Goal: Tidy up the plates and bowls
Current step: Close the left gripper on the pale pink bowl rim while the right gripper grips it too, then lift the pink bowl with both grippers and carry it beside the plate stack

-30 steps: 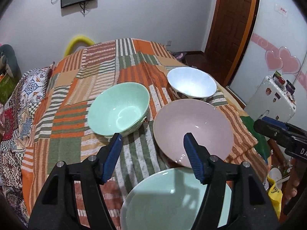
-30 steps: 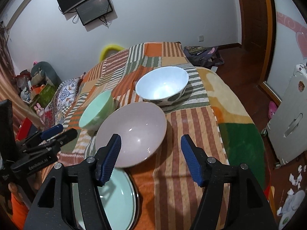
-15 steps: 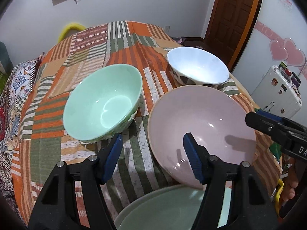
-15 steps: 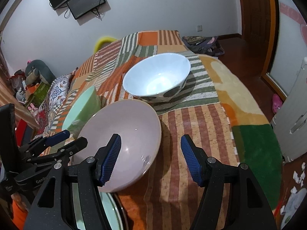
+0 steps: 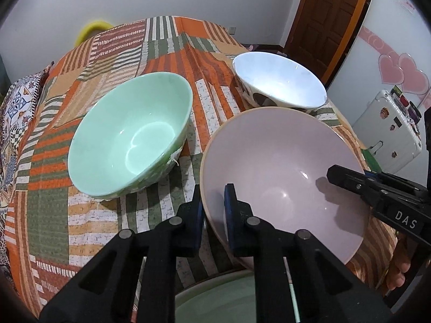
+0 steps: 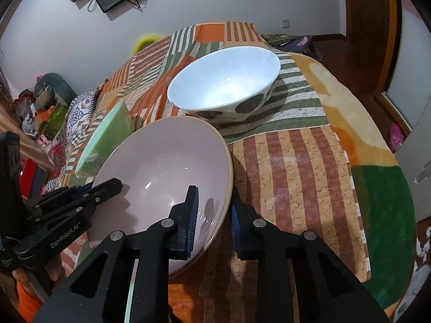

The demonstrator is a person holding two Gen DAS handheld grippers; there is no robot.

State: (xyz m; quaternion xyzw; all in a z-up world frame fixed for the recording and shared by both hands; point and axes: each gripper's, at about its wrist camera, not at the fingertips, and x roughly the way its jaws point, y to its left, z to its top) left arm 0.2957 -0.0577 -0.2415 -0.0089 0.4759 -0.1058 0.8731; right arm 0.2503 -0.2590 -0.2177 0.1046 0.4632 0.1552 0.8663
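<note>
Pinching pink bowl point(image 5: 282, 167) rim: both grippers point(image 5: 214, 212) point(image 6: 212, 212).

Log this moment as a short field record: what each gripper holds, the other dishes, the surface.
left gripper: shut on the near-left rim of the pink bowl
right gripper: shut on the same bowl's right rim
green bowl: left of pink bowl, untouched
white bowl: behind pink bowl, spotted outside
green plate: nearest, partly hidden
surface: striped patchwork blanket
</note>
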